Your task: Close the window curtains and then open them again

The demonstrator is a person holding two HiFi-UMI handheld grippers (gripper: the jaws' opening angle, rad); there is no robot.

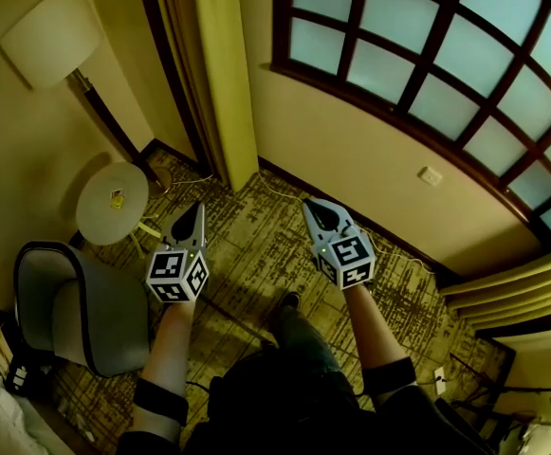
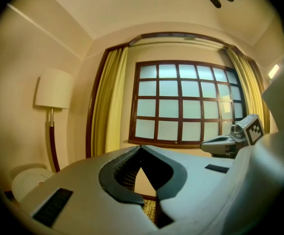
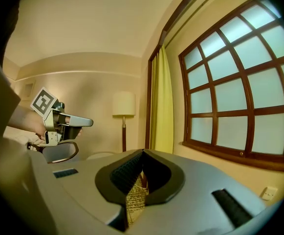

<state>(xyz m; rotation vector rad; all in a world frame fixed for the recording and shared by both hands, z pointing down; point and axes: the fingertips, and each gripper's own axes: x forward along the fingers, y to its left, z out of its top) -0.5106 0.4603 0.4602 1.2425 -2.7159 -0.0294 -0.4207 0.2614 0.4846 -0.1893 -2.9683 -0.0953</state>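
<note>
A large gridded window (image 1: 436, 45) has yellow curtains drawn back to both sides. The left curtain (image 1: 213, 74) hangs bunched by the frame, and the right curtain (image 1: 512, 287) is bunched at the lower right. My left gripper (image 1: 197, 207) and right gripper (image 1: 311, 204) are held level over the carpet, well short of the wall, both shut and empty. In the left gripper view the left gripper (image 2: 141, 147) points at the window (image 2: 185, 102), between the left curtain (image 2: 107, 106) and the right curtain (image 2: 244, 87). The right gripper (image 3: 142, 152) faces the left curtain (image 3: 162, 102).
A floor lamp (image 1: 52, 31) stands in the left corner beside a small round table (image 1: 112, 202). A grey chair (image 1: 85, 311) sits at the lower left. There is a wall socket (image 1: 431, 175) under the window sill. Patterned carpet (image 1: 256, 254) lies between me and the wall.
</note>
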